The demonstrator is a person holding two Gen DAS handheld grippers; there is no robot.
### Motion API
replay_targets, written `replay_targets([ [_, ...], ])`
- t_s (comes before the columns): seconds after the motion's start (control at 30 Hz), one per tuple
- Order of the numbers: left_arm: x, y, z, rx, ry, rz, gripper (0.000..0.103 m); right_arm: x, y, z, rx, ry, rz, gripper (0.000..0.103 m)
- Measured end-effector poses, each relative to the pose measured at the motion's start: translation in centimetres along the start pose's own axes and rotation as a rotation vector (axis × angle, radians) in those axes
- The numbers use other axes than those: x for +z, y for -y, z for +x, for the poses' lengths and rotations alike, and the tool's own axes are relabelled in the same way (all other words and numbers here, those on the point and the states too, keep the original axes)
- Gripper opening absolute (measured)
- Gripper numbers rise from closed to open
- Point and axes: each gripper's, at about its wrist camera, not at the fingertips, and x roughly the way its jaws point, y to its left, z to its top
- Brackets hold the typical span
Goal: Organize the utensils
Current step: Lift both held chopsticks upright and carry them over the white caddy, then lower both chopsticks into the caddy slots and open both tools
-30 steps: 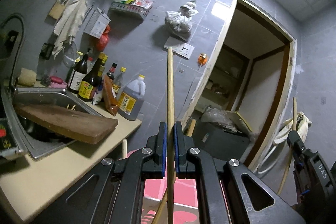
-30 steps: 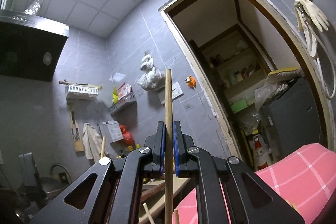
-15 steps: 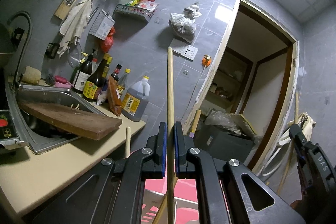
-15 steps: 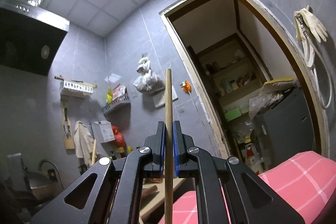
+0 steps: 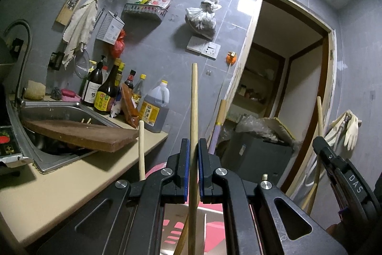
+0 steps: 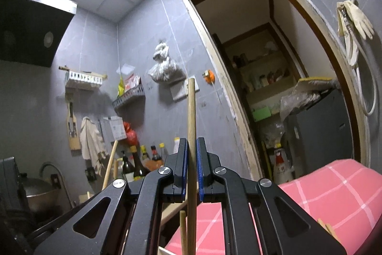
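In the left wrist view my left gripper is shut on a long upright wooden stick that rises well above the blue pads. A second wooden stick stands just left of it, with its lower end hidden behind the gripper. My right gripper shows at the right edge, holding its own stick. In the right wrist view the right gripper is shut on an upright wooden stick. A shorter stick stands below it. Another stick leans at the left.
A steel sink with a wooden cutting board across it sits on the beige counter at left, beside sauce bottles. A doorway and a black box are at right. Pink checked cloth lies below.
Both grippers have sunk a little with their sticks still clamped, so the room has slid upward in both views. The second stick left of the left gripper has come into view.
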Motion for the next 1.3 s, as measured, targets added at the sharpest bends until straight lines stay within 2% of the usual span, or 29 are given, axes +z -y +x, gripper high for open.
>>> replay_targets([
  [0.27, -0.9, -0.1, 0.1, 0.009, -0.046, 0.020, 0.004, -0.5, -0.2, -0.1, 0.025, -0.074, -0.008, 0.006],
  [0.83, -1.5, 0.0, 0.4, -0.006, -0.091, 0.044, 0.005, -1.2, 0.1, -0.1, 0.045, -0.150, -0.016, 0.007],
  [1.1, -1.8, 0.1, 0.1, -0.007, -0.154, 0.068, 0.005, -1.4, 0.2, -0.5, 0.046, -0.193, -0.031, 0.009],
  [1.3, -2.1, 0.4, 0.0, -0.001, -0.172, 0.087, 0.005, -1.2, 0.1, -1.1, 0.050, -0.201, -0.054, 0.009],
])
